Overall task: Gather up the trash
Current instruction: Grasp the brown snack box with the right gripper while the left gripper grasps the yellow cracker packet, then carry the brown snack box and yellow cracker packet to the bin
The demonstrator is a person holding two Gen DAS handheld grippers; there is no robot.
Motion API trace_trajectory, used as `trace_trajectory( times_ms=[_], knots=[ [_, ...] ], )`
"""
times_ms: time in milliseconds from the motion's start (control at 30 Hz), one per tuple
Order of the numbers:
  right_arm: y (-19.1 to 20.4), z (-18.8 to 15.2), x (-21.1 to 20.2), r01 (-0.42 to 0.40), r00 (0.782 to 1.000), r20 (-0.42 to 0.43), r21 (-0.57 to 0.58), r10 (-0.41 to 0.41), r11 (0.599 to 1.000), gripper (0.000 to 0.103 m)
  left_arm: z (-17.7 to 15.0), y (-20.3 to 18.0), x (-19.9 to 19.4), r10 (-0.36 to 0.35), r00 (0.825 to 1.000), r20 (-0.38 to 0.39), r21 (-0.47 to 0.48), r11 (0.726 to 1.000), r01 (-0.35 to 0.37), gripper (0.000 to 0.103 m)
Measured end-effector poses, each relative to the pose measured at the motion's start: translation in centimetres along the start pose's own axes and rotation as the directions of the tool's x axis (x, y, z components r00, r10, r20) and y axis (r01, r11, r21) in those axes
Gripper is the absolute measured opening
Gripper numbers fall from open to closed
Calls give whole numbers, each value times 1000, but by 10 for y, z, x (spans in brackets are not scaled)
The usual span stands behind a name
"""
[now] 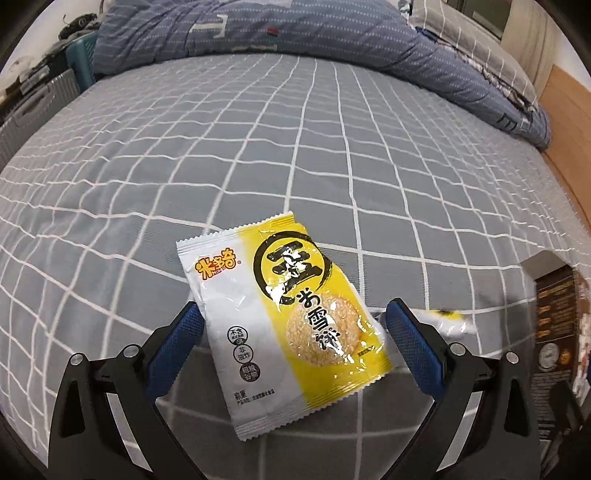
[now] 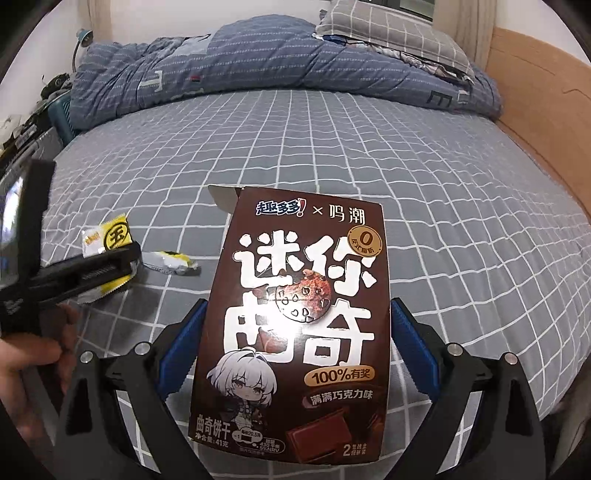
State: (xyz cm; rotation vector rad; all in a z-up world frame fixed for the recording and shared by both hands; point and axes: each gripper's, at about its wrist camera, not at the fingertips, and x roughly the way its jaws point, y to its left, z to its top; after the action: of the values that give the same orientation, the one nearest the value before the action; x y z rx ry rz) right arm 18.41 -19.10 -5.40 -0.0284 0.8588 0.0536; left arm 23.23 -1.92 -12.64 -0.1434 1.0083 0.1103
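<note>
A yellow and white snack wrapper lies flat on the grey checked bed sheet. My left gripper is open and straddles it, a blue pad close to each long edge. A brown cookie box with an open top flap sits between the spread fingers of my right gripper, which is open, and its edges almost touch both pads. In the right wrist view, the left gripper crosses over the same wrapper. A second, crumpled wrapper lies just beside it.
A rolled blue quilt and a checked pillow lie along the far side of the bed. A wooden bed frame runs down the right. A grey suitcase stands off the left edge. A person's hand holds the left gripper.
</note>
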Motion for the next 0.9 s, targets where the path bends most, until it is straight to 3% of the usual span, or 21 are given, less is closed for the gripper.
trace_trajectory(
  times_ms=[33,100,133,167,267,300,400,900],
  knots=[
    [-2,0,0,-3,1000,-1,4,3,1000,90,1,-3,3,5,1000,-5,2,1000,-5,95],
    [-4,-2,4,-7,1000,-10,3,7,1000,90,0,-9,8,23,1000,-13,20,1000,-22,76],
    [-5,-3,4,-8,1000,-12,2,9,1000,90,-1,-12,10,34,999,-13,36,999,-34,73],
    [-5,-3,5,-9,1000,-16,0,9,1000,90,-2,-12,9,32,999,-10,38,999,-32,63],
    [-3,-2,5,-13,1000,-15,-2,13,1000,90,-3,-12,7,2,1000,-13,34,999,-1,46],
    [-1,-2,5,-11,1000,-13,-9,11,1000,90,-3,-11,6,-24,1000,-13,36,999,24,35],
    [0,-1,4,-15,1000,-10,-17,15,1000,90,-3,-7,1,-74,997,-11,40,996,74,25],
    [-2,0,-14,-23,999,29,-22,24,999,90,6,7,-41,-82,994,73,33,996,80,22]
  ],
)
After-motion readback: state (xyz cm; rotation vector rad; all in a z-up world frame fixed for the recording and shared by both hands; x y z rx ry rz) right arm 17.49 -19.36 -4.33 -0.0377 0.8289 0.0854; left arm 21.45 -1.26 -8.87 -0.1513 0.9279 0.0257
